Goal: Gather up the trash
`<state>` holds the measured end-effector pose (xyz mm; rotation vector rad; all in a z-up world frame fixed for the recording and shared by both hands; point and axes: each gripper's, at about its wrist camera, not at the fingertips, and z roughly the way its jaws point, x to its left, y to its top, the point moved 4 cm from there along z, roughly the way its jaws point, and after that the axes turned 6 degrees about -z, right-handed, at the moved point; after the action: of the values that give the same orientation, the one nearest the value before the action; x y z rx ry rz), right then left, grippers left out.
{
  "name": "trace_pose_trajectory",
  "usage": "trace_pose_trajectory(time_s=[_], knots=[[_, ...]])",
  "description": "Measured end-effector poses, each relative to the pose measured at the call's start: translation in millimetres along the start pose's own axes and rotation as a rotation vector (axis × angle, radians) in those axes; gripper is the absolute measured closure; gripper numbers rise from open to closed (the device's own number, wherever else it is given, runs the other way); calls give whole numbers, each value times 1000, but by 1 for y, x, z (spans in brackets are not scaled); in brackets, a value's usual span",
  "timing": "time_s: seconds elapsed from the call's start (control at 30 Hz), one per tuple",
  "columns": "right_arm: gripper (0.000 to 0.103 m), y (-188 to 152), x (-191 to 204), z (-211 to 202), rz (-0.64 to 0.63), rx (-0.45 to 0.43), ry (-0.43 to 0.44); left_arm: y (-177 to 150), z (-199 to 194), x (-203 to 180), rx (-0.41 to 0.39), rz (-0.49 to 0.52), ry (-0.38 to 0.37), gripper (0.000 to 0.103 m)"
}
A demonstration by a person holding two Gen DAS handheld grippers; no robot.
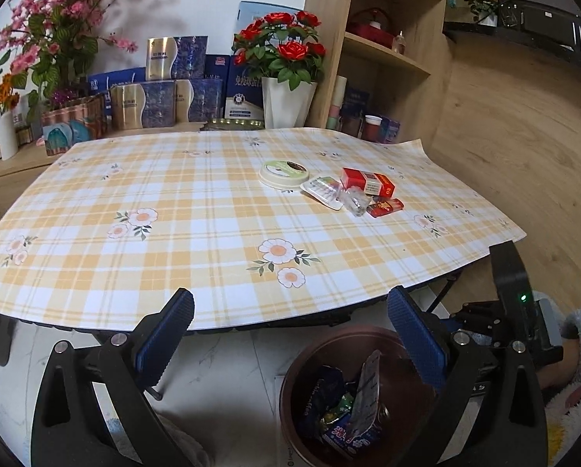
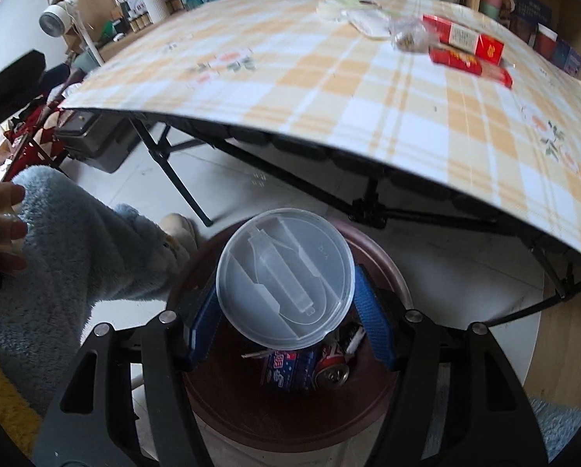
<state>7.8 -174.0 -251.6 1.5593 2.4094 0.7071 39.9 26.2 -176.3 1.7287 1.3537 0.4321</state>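
Wood-panelled room, shelves and flower pots at 12 o'clock. Folding table (image 1: 95,264) under checked cloth, its near edge overhanging brown bin (image 2: 275,424) on the floor, placed for straight drops. Remaining trash clustered at 1 o'clock on the cloth: round tub (image 1: 284,173), blister pack (image 1: 323,190), red carton (image 1: 366,181), crumpled wrapper (image 1: 353,202). Right gripper (image 2: 286,323) clamped across clear plastic lid (image 2: 285,278), poised over the bin's mouth, likely for release. Left gripper (image 1: 290,334) spread wide, nothing between pads, aimed toward the table.
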Motion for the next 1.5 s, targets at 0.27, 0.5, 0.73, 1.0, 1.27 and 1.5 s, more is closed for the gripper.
trace_pose_trajectory(time_s=[0.27,0.5,0.73,1.0,1.27,1.5], knots=[[38,-5,3,2,-9,14,-8,-4,7,-3,24,13,-2,6],[37,-2,4,3,-13,9,-3,-3,8,7,23,-30,16,6],[35,-1,1,-2,-5,-7,9,-4,9,10,36,-47,17,6],[9,2,1,-8,-5,-36,6,-5,12,12,53,-45,56,6],[6,5,-5,-13,16,-61,-4,-4,10,17,52,-67,89,6],[6,10,-17,-32,81,-148,-13,-2,6,23,38,-85,132,6]])
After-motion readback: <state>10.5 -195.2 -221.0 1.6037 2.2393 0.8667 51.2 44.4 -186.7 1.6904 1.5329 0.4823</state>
